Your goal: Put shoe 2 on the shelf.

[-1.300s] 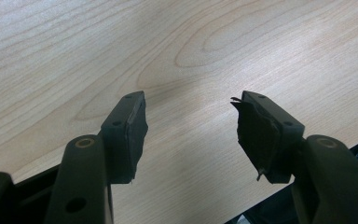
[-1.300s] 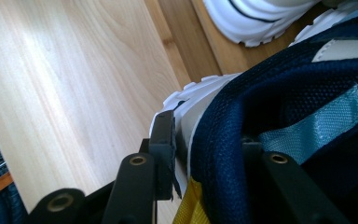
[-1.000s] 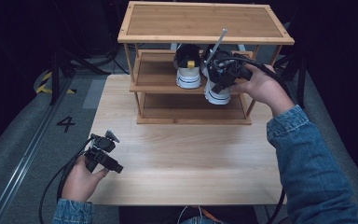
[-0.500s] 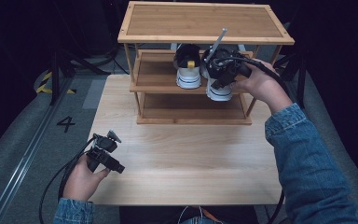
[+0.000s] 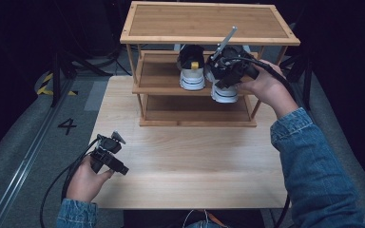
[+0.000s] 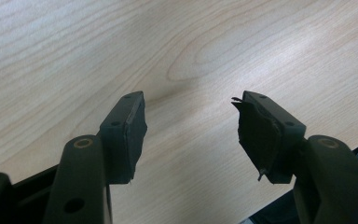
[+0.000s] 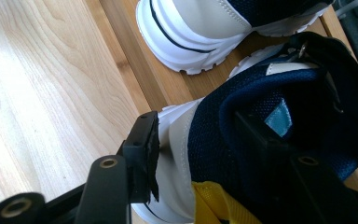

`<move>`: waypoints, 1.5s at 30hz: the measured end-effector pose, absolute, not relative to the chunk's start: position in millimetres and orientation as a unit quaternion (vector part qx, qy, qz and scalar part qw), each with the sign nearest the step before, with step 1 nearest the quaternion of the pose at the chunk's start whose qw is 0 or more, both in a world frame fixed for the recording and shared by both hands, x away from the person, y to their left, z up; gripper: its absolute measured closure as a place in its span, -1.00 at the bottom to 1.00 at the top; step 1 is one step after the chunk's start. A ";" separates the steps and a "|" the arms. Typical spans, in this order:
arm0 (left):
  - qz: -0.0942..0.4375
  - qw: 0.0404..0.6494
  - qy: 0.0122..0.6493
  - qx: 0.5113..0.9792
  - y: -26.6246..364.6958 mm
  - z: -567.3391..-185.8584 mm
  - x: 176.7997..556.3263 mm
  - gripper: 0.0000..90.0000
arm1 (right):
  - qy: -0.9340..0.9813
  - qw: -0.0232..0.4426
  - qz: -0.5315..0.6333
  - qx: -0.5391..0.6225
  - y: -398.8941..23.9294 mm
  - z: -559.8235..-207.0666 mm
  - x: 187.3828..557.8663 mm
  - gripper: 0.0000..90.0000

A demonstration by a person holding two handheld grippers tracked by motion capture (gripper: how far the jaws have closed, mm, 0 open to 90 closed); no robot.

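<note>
Dark room around a pale counter (image 5: 190,175), where the right hand-held gripper (image 7: 196,140), jaws just spreading, straddles the heel of the right shoe (image 5: 224,92) overhanging the rack's (image 5: 209,19) middle shelf, so withdrawing carelessly could drag it off; left hand-held gripper (image 6: 191,126) gapes empty.

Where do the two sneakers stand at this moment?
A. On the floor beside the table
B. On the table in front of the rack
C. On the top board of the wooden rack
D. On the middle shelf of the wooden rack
D: both sneakers stand side by side on the middle shelf of the wooden rack, under its top board.
</note>
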State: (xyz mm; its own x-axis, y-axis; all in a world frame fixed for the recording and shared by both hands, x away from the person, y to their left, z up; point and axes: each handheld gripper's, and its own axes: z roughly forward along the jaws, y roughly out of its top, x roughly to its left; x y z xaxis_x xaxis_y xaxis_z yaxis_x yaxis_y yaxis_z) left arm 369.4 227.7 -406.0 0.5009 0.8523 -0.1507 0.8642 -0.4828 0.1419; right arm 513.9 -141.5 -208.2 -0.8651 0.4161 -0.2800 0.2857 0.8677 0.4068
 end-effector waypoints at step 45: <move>-0.034 0.102 0.440 0.891 184.1 -402.6 406.2 -0.07 | 0.878 0.258 0.309 0.259 -211.3 -188.7 442.7 0.29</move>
